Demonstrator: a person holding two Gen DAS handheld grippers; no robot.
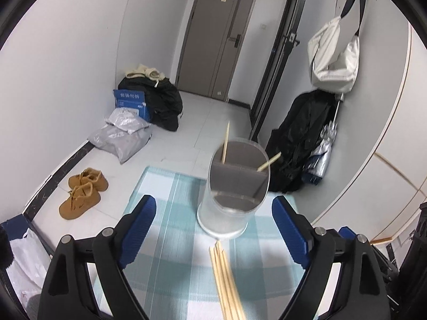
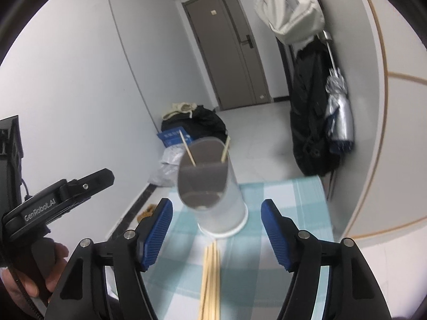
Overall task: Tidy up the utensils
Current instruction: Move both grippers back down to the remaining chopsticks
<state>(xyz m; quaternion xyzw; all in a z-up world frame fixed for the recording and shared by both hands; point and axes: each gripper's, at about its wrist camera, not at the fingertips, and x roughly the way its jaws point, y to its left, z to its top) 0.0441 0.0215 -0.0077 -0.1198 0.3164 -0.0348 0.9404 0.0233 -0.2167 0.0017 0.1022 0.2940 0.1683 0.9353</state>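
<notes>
A clear plastic holder (image 1: 232, 200) with a grey divider stands on the checked tablecloth (image 1: 170, 240). Two wooden chopsticks (image 1: 226, 144) stick up out of it. A bundle of several wooden chopsticks (image 1: 226, 280) lies on the cloth just in front of the holder. My left gripper (image 1: 213, 229) is open and empty, above the cloth, with the holder ahead between its fingers. In the right wrist view the holder (image 2: 216, 200) and the chopstick bundle (image 2: 210, 280) show too. My right gripper (image 2: 216, 234) is open and empty above the bundle.
The left gripper's body (image 2: 53, 202) and the hand holding it are at the left of the right wrist view. On the floor beyond the table lie tan shoes (image 1: 82, 192), grey bags (image 1: 125, 136) and dark clothes (image 1: 160, 101). A black coat and umbrella (image 1: 307, 138) hang at the right.
</notes>
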